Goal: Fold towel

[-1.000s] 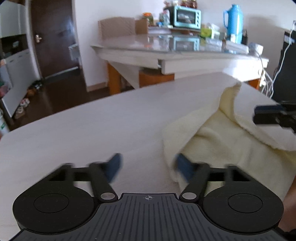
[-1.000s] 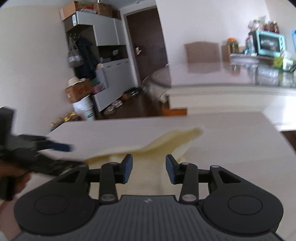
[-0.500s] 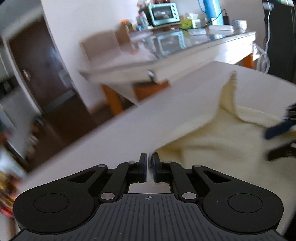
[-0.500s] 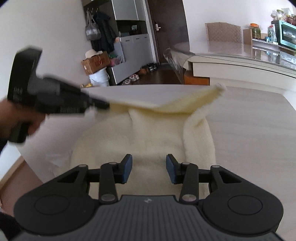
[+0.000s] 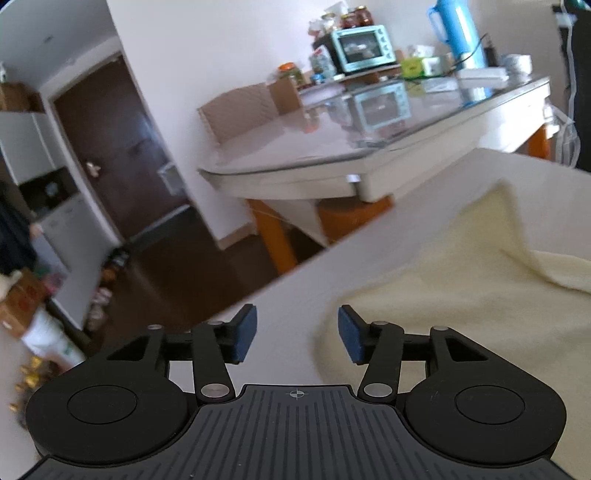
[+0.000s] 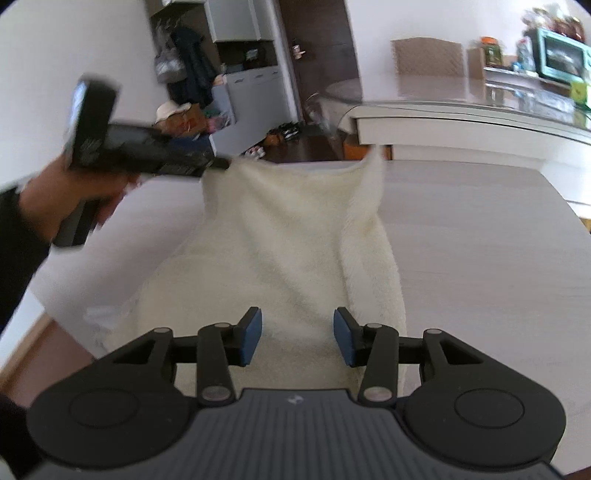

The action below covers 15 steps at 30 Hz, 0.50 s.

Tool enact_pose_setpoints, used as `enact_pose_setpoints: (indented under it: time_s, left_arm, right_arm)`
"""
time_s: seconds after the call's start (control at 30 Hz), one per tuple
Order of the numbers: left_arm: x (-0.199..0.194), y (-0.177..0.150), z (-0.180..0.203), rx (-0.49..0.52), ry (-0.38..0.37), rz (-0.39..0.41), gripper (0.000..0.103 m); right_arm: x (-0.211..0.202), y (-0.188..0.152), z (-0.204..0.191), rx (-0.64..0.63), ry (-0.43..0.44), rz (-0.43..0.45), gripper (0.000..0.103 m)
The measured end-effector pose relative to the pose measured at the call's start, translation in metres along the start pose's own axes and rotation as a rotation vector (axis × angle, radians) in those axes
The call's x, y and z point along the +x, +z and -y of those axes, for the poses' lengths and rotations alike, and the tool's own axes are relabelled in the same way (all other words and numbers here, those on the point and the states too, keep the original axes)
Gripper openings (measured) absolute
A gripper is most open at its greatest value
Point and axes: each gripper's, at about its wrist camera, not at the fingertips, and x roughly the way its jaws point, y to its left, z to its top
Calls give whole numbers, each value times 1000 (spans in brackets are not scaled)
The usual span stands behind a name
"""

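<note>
A cream towel lies rumpled on the pale wood table, running away from my right gripper, which is open and empty just above its near end. In the left wrist view the towel lies to the right, with a far corner sticking up. My left gripper is open and empty, with its right fingertip at the towel's left edge. In the right wrist view the left gripper's body is blurred at the towel's far left corner.
The table's left edge runs close beyond the left gripper, with dark floor below. A second, glass-topped table stands behind with a teal oven and a blue flask. Cupboards and a dark door stand at the back.
My left gripper was shut on the towel's corner half a second ago and has opened, letting it go. The towel now lies stretched further along the table. The right gripper stays open.
</note>
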Motion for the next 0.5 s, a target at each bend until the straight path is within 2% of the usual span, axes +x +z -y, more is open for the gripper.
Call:
enact_pose_setpoints:
  time_s: [0.07, 0.17, 0.3, 0.43, 0.5]
  left_arm:
    - [-7, -11, 11, 1, -60, -27, 53]
    - [-8, -27, 27, 9, -113, -71, 53]
    - [-14, -40, 30, -23, -113, -73, 53]
    - [-18, -45, 25, -47, -114, -77, 55]
    - [-20, -47, 24, -50, -106, -80, 56]
  right_arm:
    - [3, 8, 2, 1, -5, 41, 47]
    - [20, 18, 0, -18, 24, 35, 49]
    - [36, 24, 1, -18, 94, -13, 50]
    - [39, 28, 23, 34, 19, -9, 50]
    - [36, 31, 35, 42, -103, 15, 51]
